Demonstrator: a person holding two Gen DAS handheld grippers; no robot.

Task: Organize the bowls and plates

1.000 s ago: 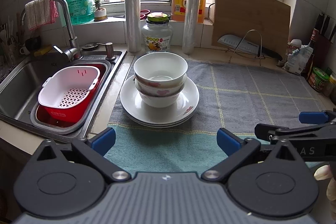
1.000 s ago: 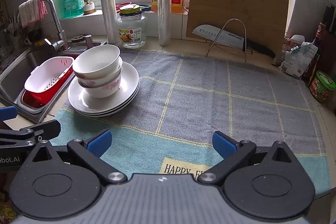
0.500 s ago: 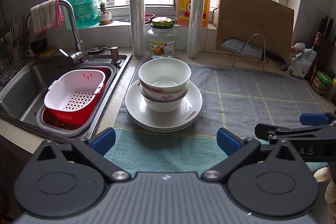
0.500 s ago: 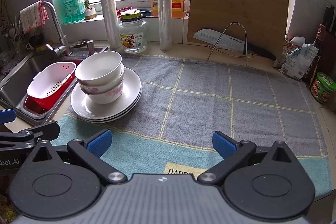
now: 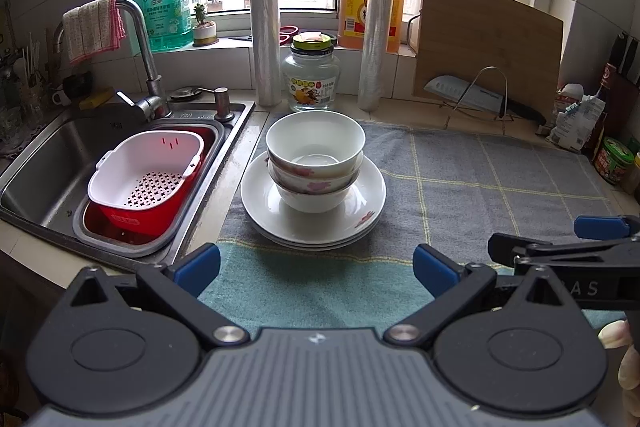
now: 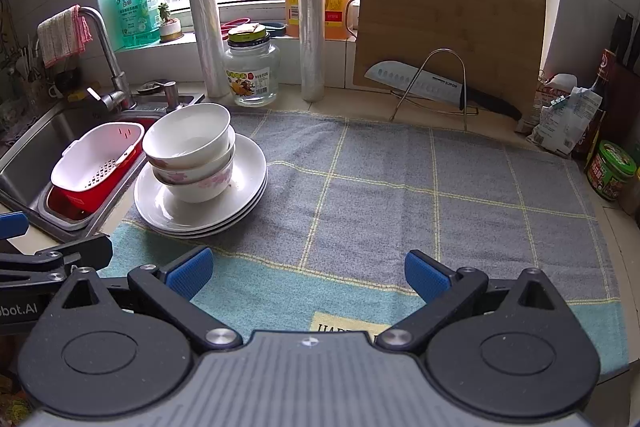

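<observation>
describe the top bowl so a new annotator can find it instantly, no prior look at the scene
Start at the steel sink; just right of it, on the grey checked towel, sits a stack of white plates. Three nested bowls stand on them, and the top bowl is the highest. Its outside looks plain white, whereas the two beneath show pink flowers.

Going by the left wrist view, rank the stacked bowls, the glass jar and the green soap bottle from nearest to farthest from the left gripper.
From the left gripper:
1. Stacked bowls, straight ahead on the plates.
2. Glass jar, behind the bowls by the wall.
3. Green soap bottle, far left on the windowsill.
</observation>
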